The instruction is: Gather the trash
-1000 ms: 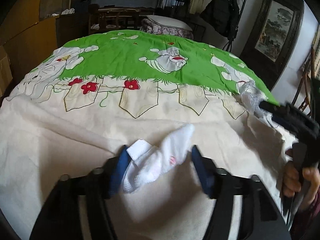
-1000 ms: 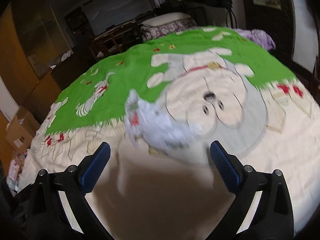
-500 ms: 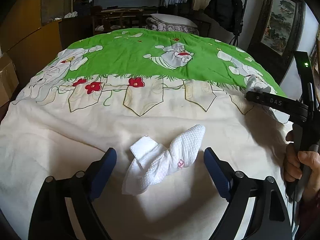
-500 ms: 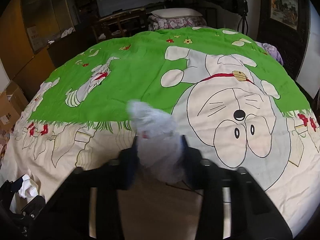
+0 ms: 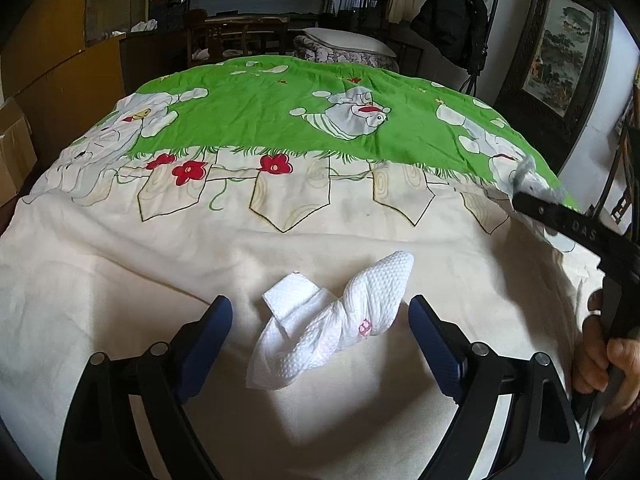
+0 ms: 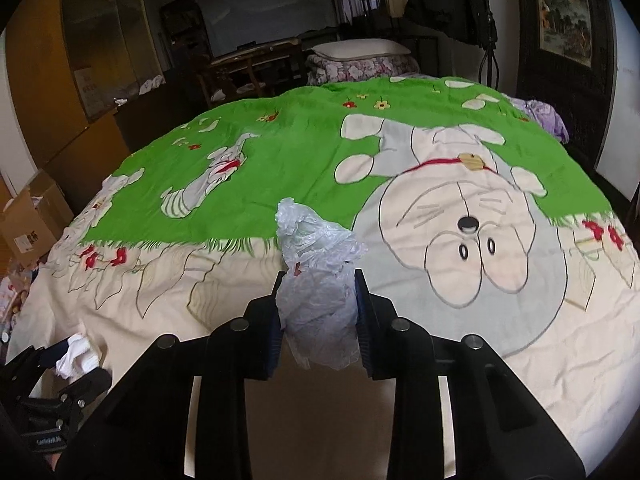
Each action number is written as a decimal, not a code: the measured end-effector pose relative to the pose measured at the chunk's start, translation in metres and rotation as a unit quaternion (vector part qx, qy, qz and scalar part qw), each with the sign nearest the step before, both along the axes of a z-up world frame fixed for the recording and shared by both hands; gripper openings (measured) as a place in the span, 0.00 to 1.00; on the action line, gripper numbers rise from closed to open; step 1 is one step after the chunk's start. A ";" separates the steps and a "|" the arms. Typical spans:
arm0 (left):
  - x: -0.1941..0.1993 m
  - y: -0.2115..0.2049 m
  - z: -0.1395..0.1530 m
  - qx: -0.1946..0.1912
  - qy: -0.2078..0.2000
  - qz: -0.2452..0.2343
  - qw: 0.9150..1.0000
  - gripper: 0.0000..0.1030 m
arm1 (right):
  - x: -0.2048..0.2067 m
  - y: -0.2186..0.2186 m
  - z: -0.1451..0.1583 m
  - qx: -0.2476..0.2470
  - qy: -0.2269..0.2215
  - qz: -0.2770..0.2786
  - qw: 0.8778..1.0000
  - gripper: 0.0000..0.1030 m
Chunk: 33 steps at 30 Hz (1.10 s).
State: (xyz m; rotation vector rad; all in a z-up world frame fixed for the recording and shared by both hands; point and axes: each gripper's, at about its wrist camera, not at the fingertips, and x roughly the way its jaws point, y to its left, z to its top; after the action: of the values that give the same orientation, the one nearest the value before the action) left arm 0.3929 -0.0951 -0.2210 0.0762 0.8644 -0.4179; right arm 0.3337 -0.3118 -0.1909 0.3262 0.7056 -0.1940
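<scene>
A twisted white paper towel (image 5: pixel 352 320) lies on the cream part of the bedspread (image 5: pixel 120 248), between the blue fingers of my left gripper (image 5: pixel 319 312). That gripper is open and its pads stand clear of the towel on both sides. My right gripper (image 6: pixel 319 284) is shut on a crumpled clear plastic bag (image 6: pixel 316 240), which bulges above and below the pads. In the left wrist view the right gripper (image 5: pixel 532 202) shows at the right edge with the plastic bag (image 5: pixel 524 170) at its tip. In the right wrist view the left gripper (image 6: pixel 76 364) and towel (image 6: pixel 78 354) sit at the lower left.
The green cartoon-print bedspread (image 6: pixel 300 152) covers a wide bed. A person's hand (image 5: pixel 608 356) grips the right tool's handle. Cardboard boxes (image 6: pixel 28 220) stand left of the bed. A pillow and folded quilt (image 6: pixel 360 56), dark furniture and hanging coats (image 5: pixel 452 16) are behind it.
My left gripper's jaws widened and drew back from the paper towel, which stays lying on the bed. My right gripper closed from wide open onto the crumpled plastic bag.
</scene>
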 end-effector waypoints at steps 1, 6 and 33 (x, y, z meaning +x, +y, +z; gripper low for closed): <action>0.000 0.000 0.000 -0.002 0.000 0.000 1.000 0.86 | -0.004 0.001 -0.001 0.004 0.001 0.002 1.000 0.31; -0.001 0.003 0.002 -0.009 -0.005 0.003 1.000 0.86 | -0.024 0.010 -0.006 0.021 0.008 0.017 1.000 0.32; -0.005 -0.004 0.005 -0.012 -0.020 -0.026 0.999 0.29 | -0.025 0.017 -0.010 0.026 0.021 0.037 0.999 0.65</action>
State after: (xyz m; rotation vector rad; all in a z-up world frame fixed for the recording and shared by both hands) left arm 0.3877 -0.0989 -0.2165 0.0857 0.8191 -0.4736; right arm 0.3084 -0.2945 -0.2004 0.3457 0.7634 -0.1136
